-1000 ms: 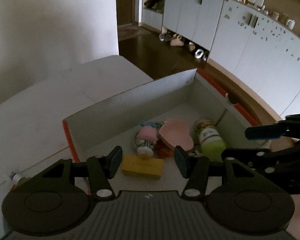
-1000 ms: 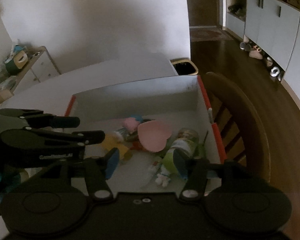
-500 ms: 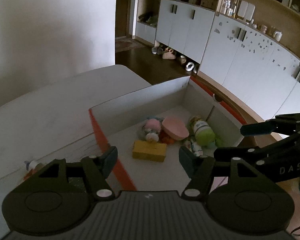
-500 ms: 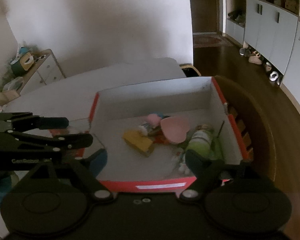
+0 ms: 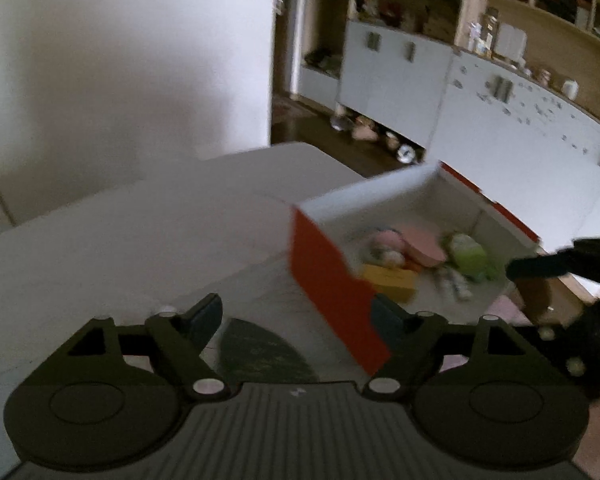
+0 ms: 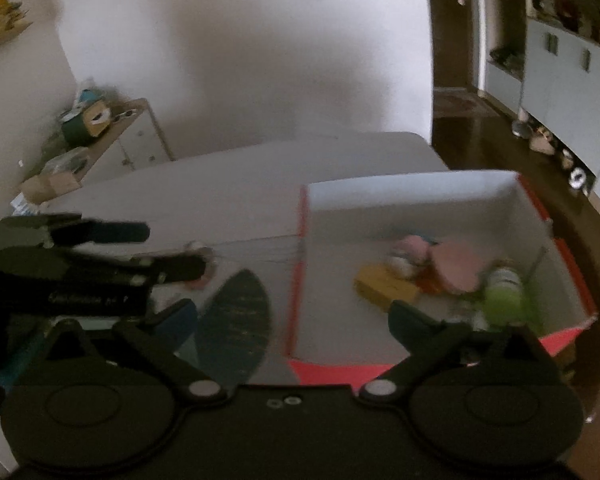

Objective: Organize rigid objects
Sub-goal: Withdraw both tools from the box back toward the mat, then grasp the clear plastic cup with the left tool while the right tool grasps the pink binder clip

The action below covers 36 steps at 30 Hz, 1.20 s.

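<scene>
A red cardboard box with a white inside stands on the white table, also in the right wrist view. It holds a yellow block, a pink heart-shaped dish, a green bottle and a small pink toy. A dark leaf-shaped flat object lies on the table left of the box, also in the left wrist view. My left gripper is open and empty over it. My right gripper is open and empty at the box's near left corner.
A small pinkish object lies on the table behind the left gripper's fingers. A low white cabinet with clutter stands at the far left. White cupboards and dark floor lie beyond the table's right edge. A wooden chair back is beside the box.
Both grippers have pulled back and to the left, out of the box. The box now sits to the right in both views and the dark flat object has come into view.
</scene>
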Each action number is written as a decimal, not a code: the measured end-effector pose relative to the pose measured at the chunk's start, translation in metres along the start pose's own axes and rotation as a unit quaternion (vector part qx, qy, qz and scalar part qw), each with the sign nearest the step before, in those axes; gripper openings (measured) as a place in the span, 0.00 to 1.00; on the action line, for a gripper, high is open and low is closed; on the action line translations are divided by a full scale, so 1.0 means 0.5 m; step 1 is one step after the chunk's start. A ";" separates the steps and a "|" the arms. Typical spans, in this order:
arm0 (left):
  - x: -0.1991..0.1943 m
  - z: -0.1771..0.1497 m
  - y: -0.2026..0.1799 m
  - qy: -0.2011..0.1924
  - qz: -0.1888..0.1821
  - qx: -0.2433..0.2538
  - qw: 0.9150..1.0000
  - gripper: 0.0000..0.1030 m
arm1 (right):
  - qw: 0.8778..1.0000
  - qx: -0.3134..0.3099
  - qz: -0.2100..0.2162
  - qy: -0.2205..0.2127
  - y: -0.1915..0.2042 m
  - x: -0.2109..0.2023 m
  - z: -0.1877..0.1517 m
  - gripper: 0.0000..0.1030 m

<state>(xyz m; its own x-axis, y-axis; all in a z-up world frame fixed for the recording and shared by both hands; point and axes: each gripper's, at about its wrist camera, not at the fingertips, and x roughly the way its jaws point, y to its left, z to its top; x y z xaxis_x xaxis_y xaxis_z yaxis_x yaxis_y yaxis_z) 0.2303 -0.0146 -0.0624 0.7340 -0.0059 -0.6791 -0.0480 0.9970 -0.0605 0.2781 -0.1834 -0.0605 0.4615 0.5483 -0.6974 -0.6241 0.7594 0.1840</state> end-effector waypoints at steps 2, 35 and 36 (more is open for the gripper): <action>-0.004 -0.002 0.030 -0.003 0.006 -0.003 1.000 0.80 | 1.000 -0.014 0.008 0.000 0.039 0.012 -0.001 0.99; 0.204 -0.024 0.344 0.072 -0.013 -0.018 0.997 0.80 | 0.980 -0.198 -0.009 0.019 0.338 0.303 0.011 0.97; 0.211 -0.023 0.344 0.075 -0.019 -0.012 0.997 0.80 | 0.980 -0.200 -0.008 0.021 0.341 0.311 0.013 0.97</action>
<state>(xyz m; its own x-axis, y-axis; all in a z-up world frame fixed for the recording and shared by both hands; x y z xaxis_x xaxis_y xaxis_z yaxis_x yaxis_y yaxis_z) 0.2920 0.1552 -0.1528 0.6261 -0.0560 -0.7777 -0.0396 0.9938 -0.1035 0.2478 0.0334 -0.1331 0.4526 0.5156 -0.7276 -0.8173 0.5661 -0.1073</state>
